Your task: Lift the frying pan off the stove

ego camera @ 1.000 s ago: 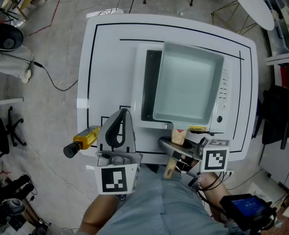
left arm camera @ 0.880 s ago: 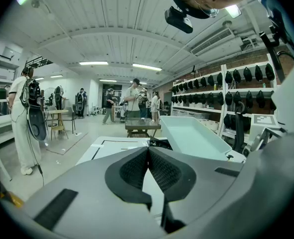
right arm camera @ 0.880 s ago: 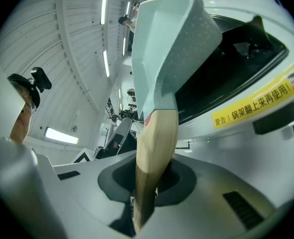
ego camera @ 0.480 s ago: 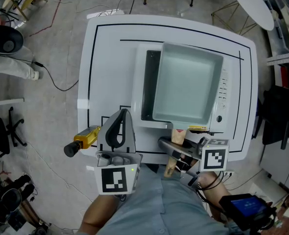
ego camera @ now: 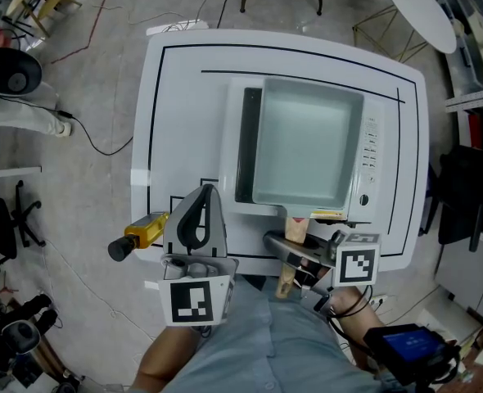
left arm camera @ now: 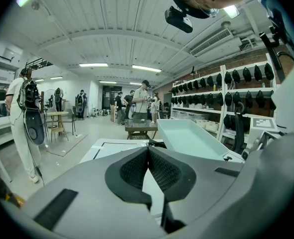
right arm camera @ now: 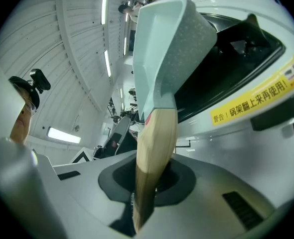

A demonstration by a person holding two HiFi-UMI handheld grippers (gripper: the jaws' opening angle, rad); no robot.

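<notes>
A square pale-green frying pan (ego camera: 307, 142) lies over the white stove (ego camera: 232, 121), its wooden handle (ego camera: 295, 231) pointing toward me. My right gripper (ego camera: 286, 250) is shut on that handle, just past the stove's front edge. In the right gripper view the handle (right arm camera: 154, 153) runs between the jaws and the pan's speckled underside (right arm camera: 179, 54) shows above the black cooktop (right arm camera: 236, 44); whether they touch I cannot tell. My left gripper (ego camera: 209, 190) hovers shut and empty over the table's front left, its tips (left arm camera: 148, 151) meeting.
A yellow bottle with a black cap (ego camera: 137, 236) lies at the white table's (ego camera: 184, 97) front-left edge. The stove's control strip (ego camera: 371, 150) runs along its right side. Chairs, cables and shelving surround the table; people stand far off in the room.
The pan's outline has shifted slightly left and looks a little smaller against the stove. Both grippers have kept their places.
</notes>
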